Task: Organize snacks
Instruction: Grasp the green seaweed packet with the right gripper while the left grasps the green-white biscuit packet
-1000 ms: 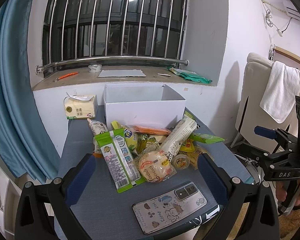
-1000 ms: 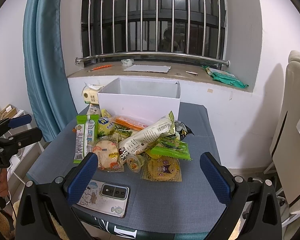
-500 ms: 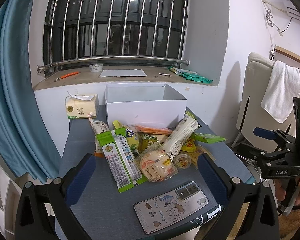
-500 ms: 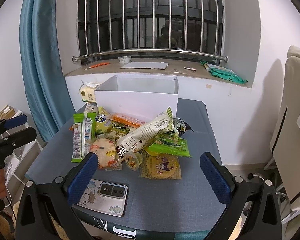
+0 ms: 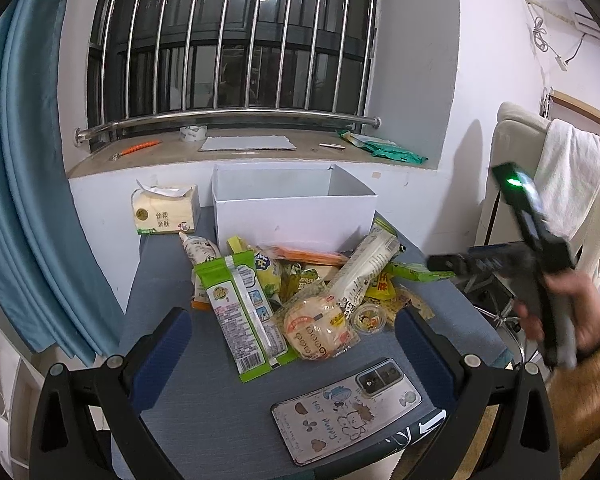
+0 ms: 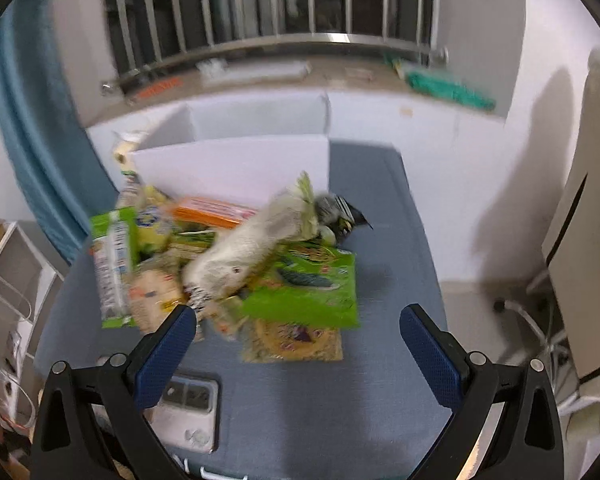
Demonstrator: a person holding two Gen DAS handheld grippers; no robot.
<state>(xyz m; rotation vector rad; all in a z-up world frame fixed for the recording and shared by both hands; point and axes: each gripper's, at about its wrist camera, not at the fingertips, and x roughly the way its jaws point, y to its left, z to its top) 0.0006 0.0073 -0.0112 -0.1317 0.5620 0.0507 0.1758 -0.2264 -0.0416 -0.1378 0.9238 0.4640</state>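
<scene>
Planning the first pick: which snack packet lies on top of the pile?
The long white packet with a green crimped end: it lies slanted across the other snacks, its upper end toward the white box.

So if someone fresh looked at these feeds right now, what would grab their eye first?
The heap of bright snack packets in the middle of the blue-grey table, led by a long green-edged packet and a long white packet lying on top. Just behind the heap stands an open white box, and a phone in a cartoon case lies at the near edge. The right gripper hangs open over the heap.
</scene>
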